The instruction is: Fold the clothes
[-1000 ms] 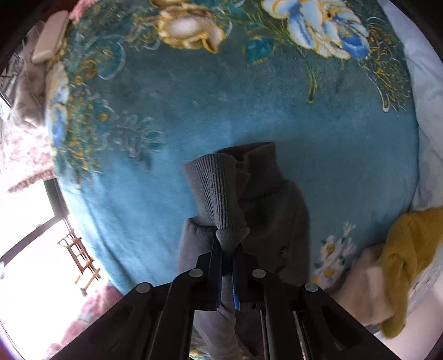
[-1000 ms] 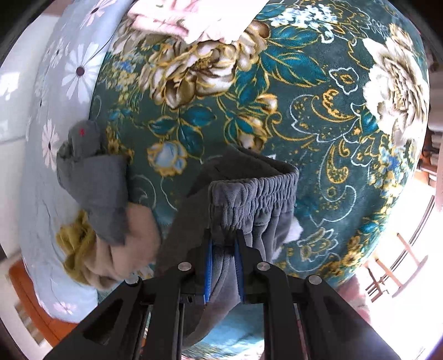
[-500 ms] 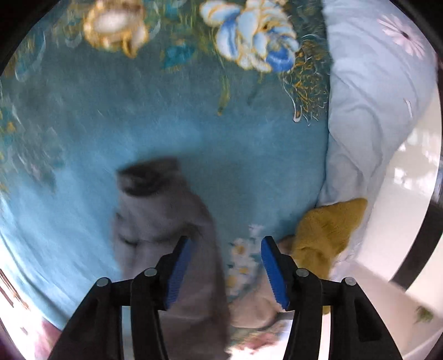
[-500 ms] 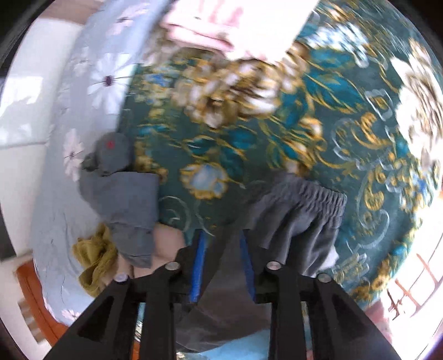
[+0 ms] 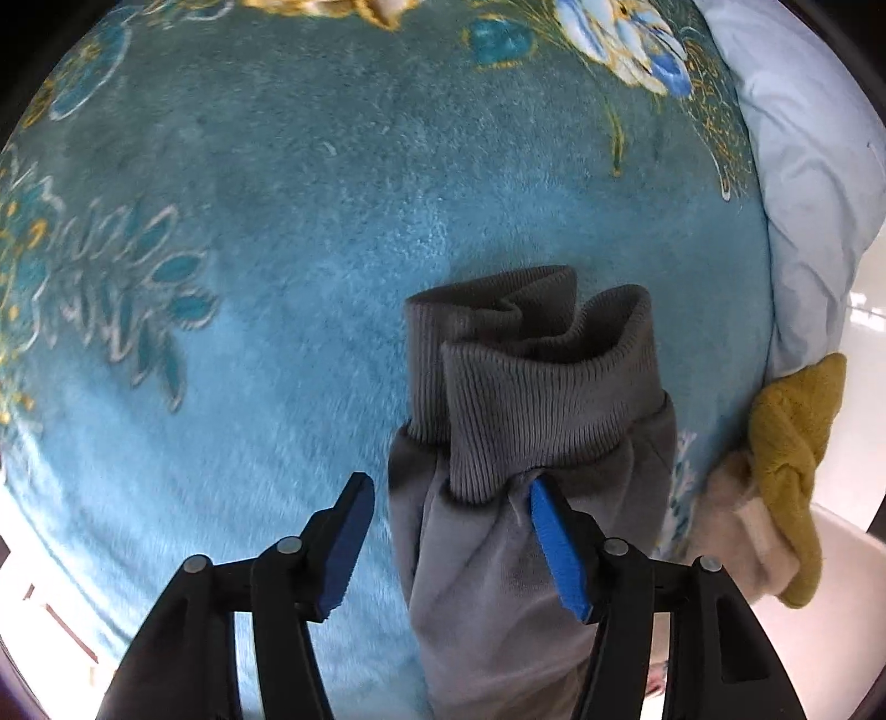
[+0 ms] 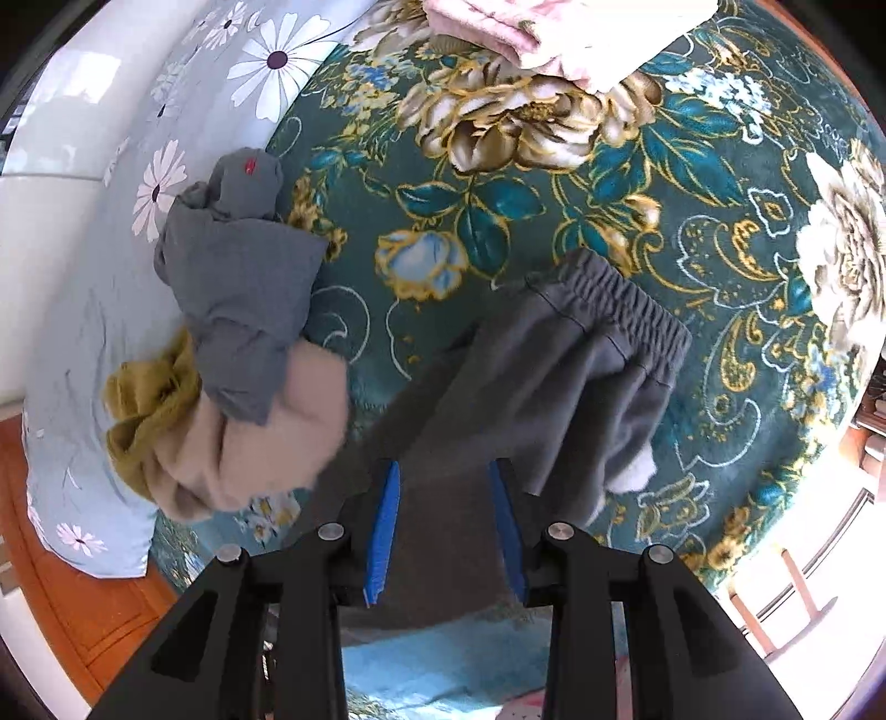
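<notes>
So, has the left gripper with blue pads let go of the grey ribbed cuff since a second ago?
Yes. The left gripper is open now, its fingers either side of the grey ribbed cuff, which lies on the teal floral blanket.

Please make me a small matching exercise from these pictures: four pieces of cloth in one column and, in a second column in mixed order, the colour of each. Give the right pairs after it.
Things:
1. trousers with the elastic waistband
2. knitted garment at the edge of the bed
3. folded cloth at the far side of the blanket
4. pillow with the daisies

Colours:
A. pink
B. light blue
C. dark grey
D. mustard yellow

Pairs: 1-C, 2-D, 3-A, 4-B
</notes>
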### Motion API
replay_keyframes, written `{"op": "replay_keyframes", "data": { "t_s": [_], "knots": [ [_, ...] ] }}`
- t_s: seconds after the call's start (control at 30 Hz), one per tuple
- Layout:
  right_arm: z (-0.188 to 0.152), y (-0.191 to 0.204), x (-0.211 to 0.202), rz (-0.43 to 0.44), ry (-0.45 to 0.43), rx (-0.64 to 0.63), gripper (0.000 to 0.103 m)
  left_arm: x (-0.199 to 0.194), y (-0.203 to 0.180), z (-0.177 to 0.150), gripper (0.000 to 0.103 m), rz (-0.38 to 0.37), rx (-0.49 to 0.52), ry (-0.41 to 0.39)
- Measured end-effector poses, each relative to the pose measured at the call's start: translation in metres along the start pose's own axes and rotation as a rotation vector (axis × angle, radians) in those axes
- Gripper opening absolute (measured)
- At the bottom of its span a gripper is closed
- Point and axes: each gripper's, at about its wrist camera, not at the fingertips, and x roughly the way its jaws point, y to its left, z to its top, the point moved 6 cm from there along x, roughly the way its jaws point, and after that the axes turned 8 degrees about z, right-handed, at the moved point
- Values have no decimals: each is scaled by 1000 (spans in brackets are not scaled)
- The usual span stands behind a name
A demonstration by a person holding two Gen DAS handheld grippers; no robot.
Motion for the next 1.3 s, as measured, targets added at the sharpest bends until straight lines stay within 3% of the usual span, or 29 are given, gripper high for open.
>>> {"op": "replay_keyframes", "data": {
  "t_s": [0.17, 0.33, 0.4, 0.43, 0.47, 0.53, 0.63, 0.73, 0.83, 0.9, 0.93, 1.0, 1.03, 1.3],
  "knots": [
    [-5, -3, -20, -32, -26, -29, 35, 4, -15, -2, 61, 26, 97, -52],
    [-10, -9, -30, -32, -46, 1, 35, -5, -19, -5, 25, 10, 57, -77],
    [-14, -8, -29, -31, -40, 1, 35, -25, -21, -6, 17, -66, 30, -86],
    [-15, -7, -28, -27, -39, 0, 35, -50, -21, -5, 16, -205, -14, -103],
    [-17, -5, -29, -18, -40, -1, 35, -69, -17, -4, 1, -273, -34, -139],
    [-20, -1, -28, 1, -37, -21, 35, -99, 5, 10, 0, -219, -35, -271],
    [-26, 0, -15, 6, -8, -38, 35, -74, 54, 28, 0, -122, -172, -175],
    [-38, 3, 5, -4, 39, -38, 35, -69, 68, 24, 0, -106, -213, -142],
    [-48, 14, 22, -2, 76, -70, 35, -69, 60, 24, 1, -154, -156, -109],
    [-51, 22, 32, -7, 93, -97, 36, -66, 45, 23, 6, -162, -121, -87],
    [-51, 25, 37, -13, 99, -101, 42, -64, 36, 24, 11, -160, -104, -78],
    [-50, 29, 51, -21, 115, -92, 49, -56, 18, 15, 40, -147, -59, -68],
    [-49, 31, 57, -24, 124, -85, 49, -56, 11, 12, 43, -147, -28, -68],
    [-39, 31, 113, -72, 175, 68, 53, -51, -31, 10, 44, -108, 133, -70]
  ]
}}
